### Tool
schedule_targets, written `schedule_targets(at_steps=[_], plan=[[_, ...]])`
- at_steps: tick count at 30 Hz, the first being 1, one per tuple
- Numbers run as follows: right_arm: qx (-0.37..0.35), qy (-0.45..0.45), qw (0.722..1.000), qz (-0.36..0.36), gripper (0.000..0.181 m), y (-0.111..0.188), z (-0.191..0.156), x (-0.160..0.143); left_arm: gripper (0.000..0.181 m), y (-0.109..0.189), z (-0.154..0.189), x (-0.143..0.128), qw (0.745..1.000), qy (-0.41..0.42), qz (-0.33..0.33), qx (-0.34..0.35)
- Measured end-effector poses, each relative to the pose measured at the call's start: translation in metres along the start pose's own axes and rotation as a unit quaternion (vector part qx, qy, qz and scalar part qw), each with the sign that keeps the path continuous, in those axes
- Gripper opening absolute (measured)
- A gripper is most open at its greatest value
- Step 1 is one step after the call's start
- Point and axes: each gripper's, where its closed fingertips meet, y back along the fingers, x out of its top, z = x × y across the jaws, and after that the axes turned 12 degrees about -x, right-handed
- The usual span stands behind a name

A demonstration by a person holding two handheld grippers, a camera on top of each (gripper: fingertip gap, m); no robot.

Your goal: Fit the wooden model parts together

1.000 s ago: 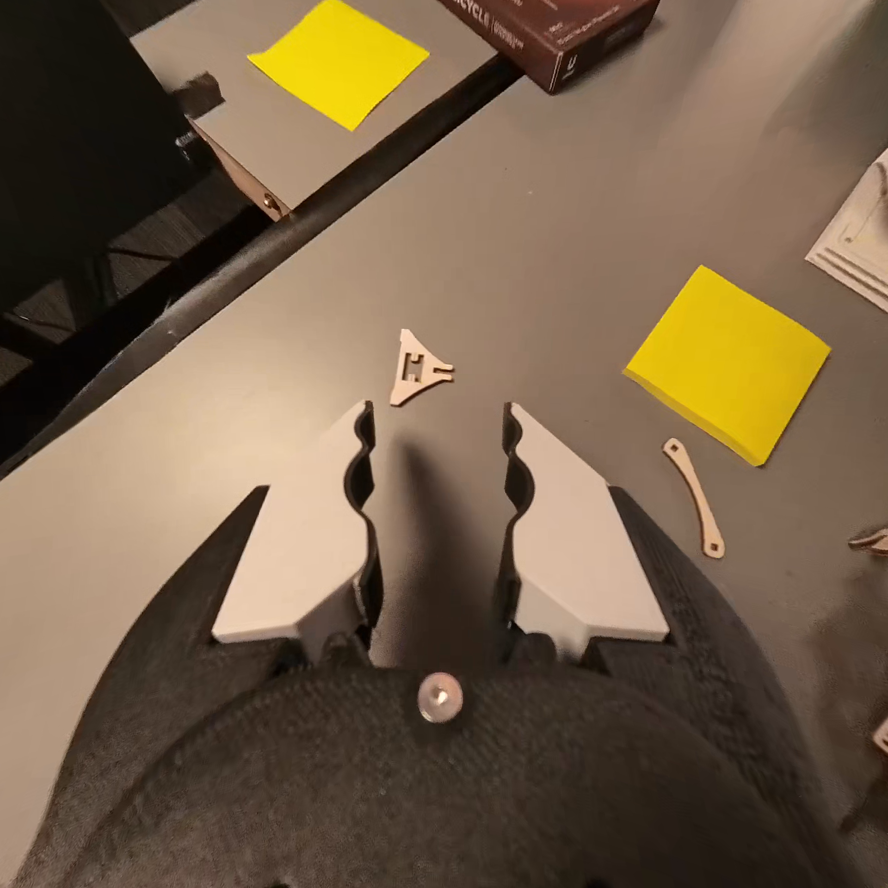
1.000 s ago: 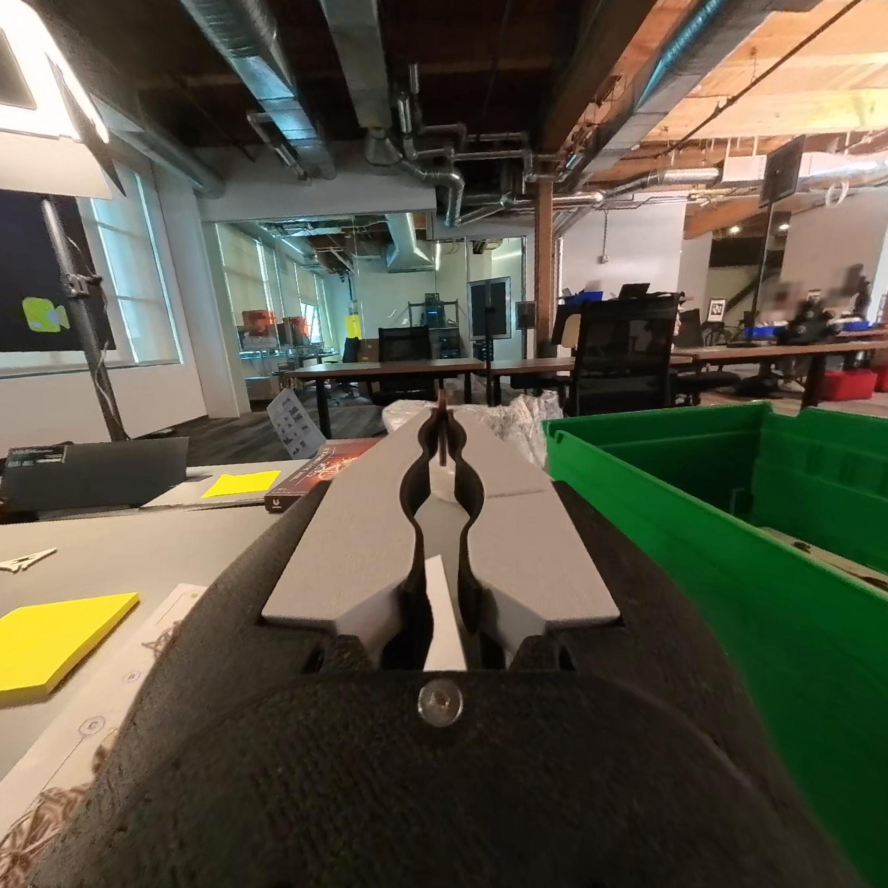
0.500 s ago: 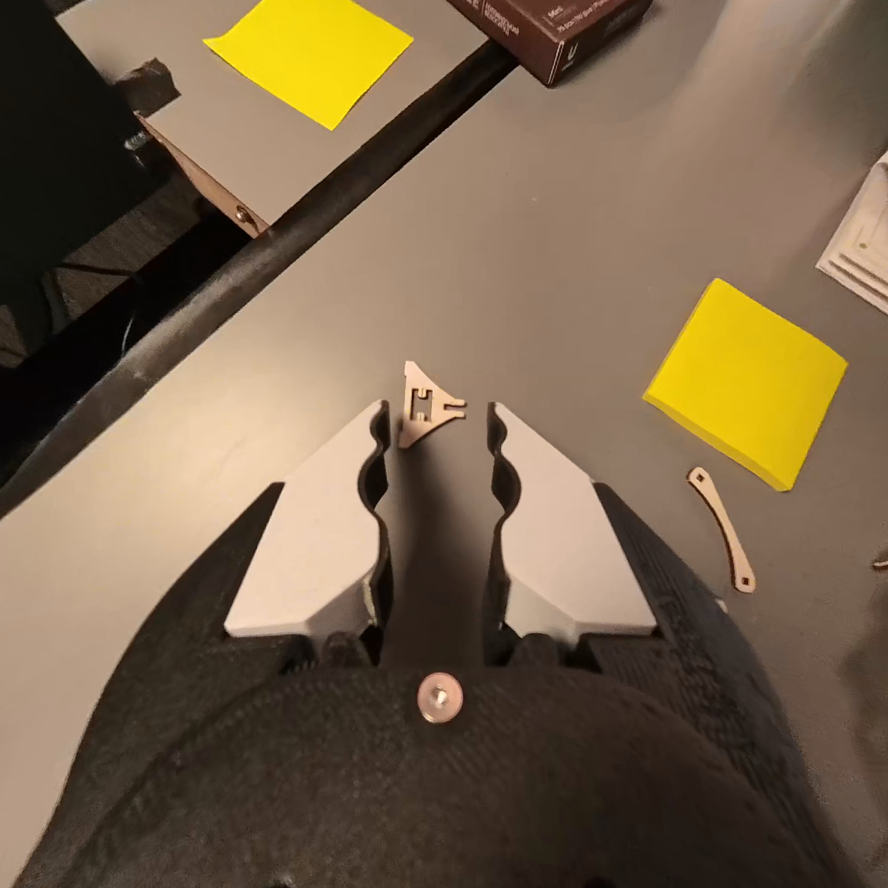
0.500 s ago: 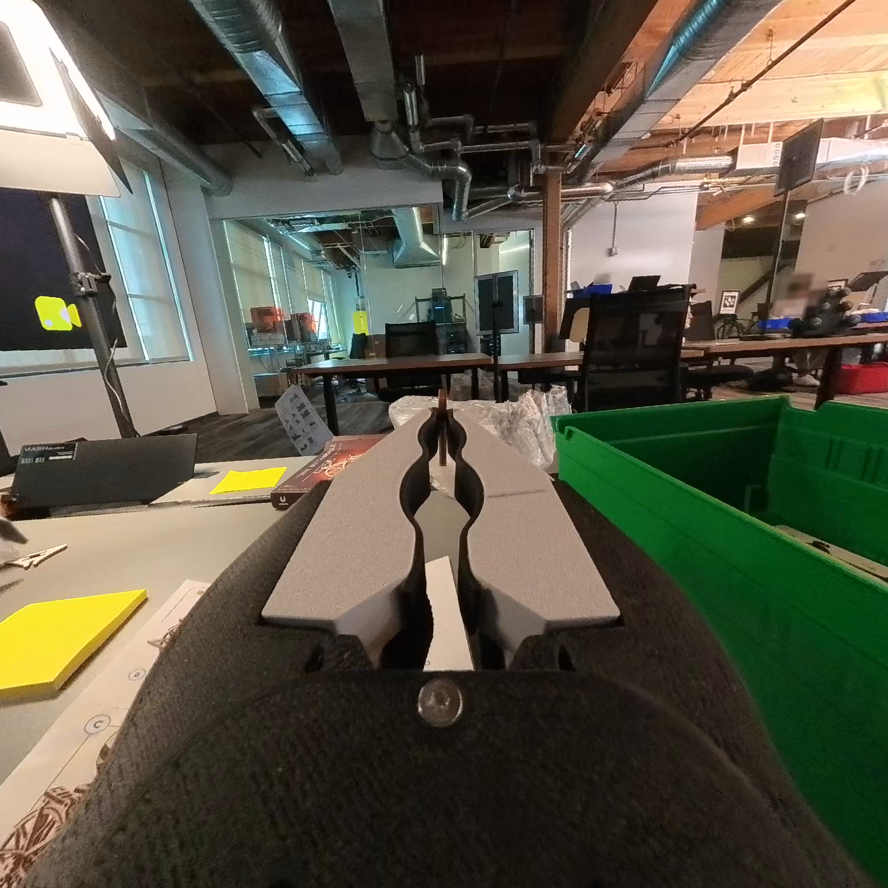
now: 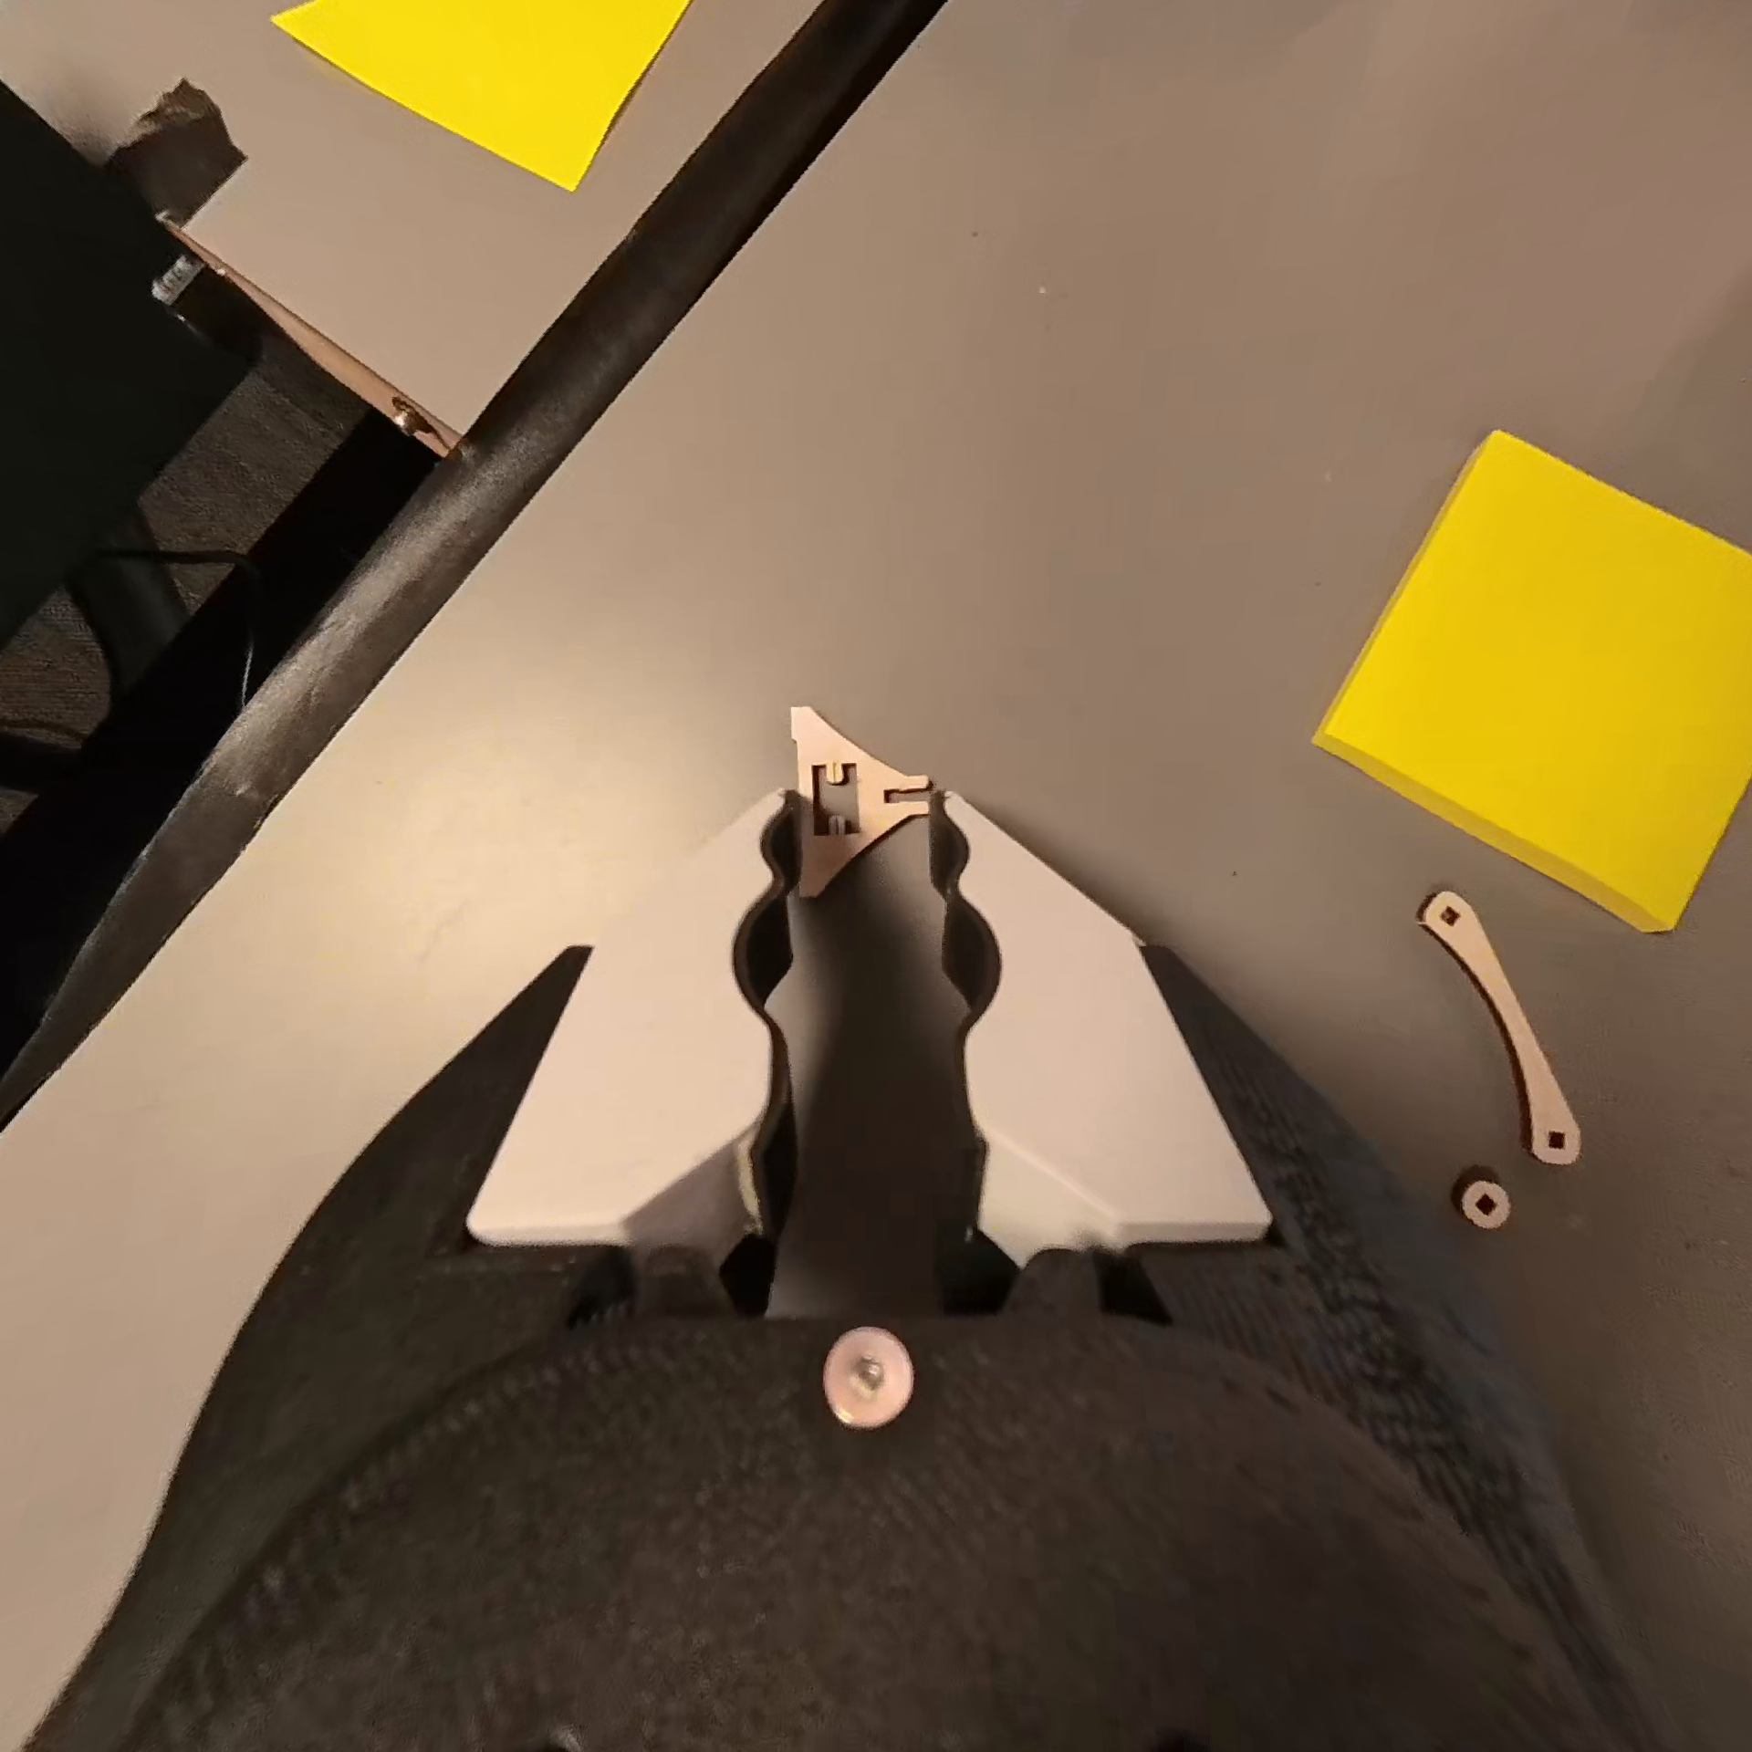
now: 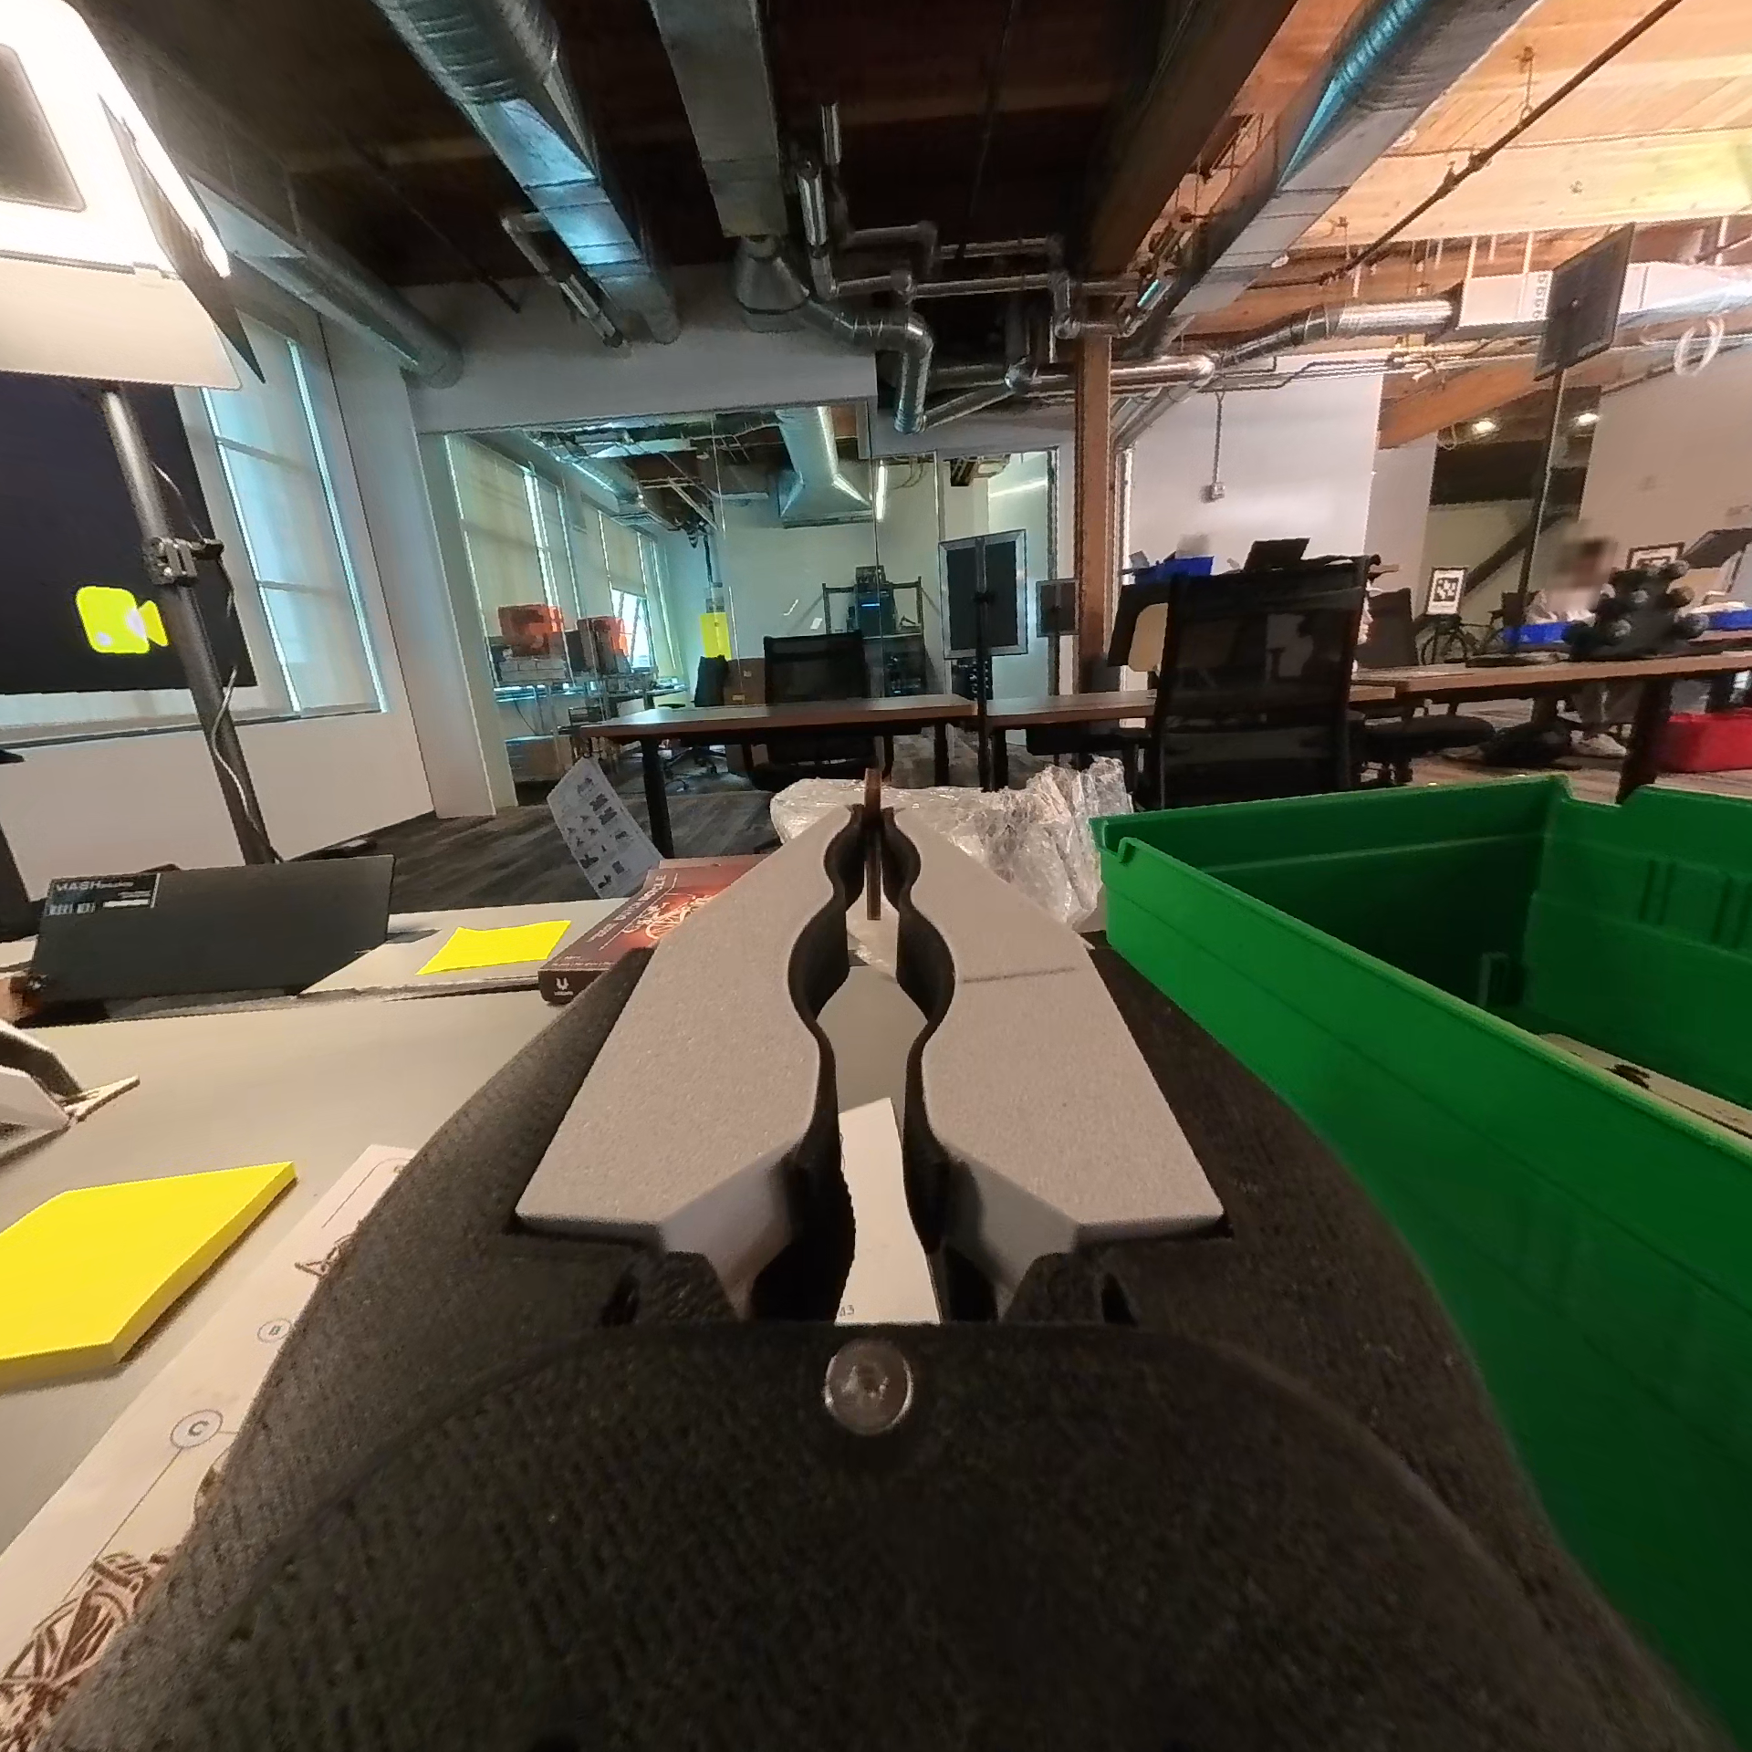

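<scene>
In the left wrist view a flat, triangular wooden part [image 5: 839, 806] with slots lies on the grey table [image 5: 1090, 427]. My left gripper [image 5: 860, 804] is low over the table and open, with one fingertip close on each side of the part. I cannot tell if they touch it. A curved wooden strip [image 5: 1503, 1029] and a small wooden ring [image 5: 1484, 1202] lie to the right. My right gripper [image 6: 872, 825] is held up level above the table, shut on a thin wooden part [image 6: 872, 853] seen edge-on at its tips.
A yellow sticky pad [image 5: 1555, 673] lies right of the left gripper. A dark gap [image 5: 569, 313] separates the table from a second one holding a yellow note [image 5: 493, 66]. A green bin [image 6: 1327, 948] stands at the right gripper's right; an instruction sheet [image 6: 237, 1327] and a brown box [image 6: 645, 929] lie left. Spacing between my two grippers at the tips: around 40 cm.
My left gripper has moved forward until its tips straddle the triangular part, and its jaws have narrowed. The right gripper has stayed almost still, holding its part.
</scene>
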Motion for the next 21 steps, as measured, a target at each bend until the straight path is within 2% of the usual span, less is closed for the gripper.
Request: schedule_targets(at_steps=[8, 12, 16, 21], plan=[[-0.002, -0.006, 1.000, -0.002, 0.000, -0.001, 0.002, -0.001, 0.025, 0.005, 0.003, 0.001, 1.000, 0.006, 0.007, 0.006], [-0.003, -0.007, 1.000, 0.001, 0.000, 0.000, 0.003, 0.000, 0.025, 0.019, 0.036, 0.010, 0.994, 0.035, 0.088, -0.056], [-0.003, -0.006, 1.000, 0.002, 0.000, 0.001, 0.002, 0.001, 0.025, 0.057, 0.066, 0.006, 0.985, 0.024, 0.162, -0.049], [0.002, -0.003, 1.000, 0.003, 0.000, 0.002, -0.001, 0.001, 0.025, 0.136, 0.119, -0.015, 0.967, 0.009, 0.252, -0.029]])
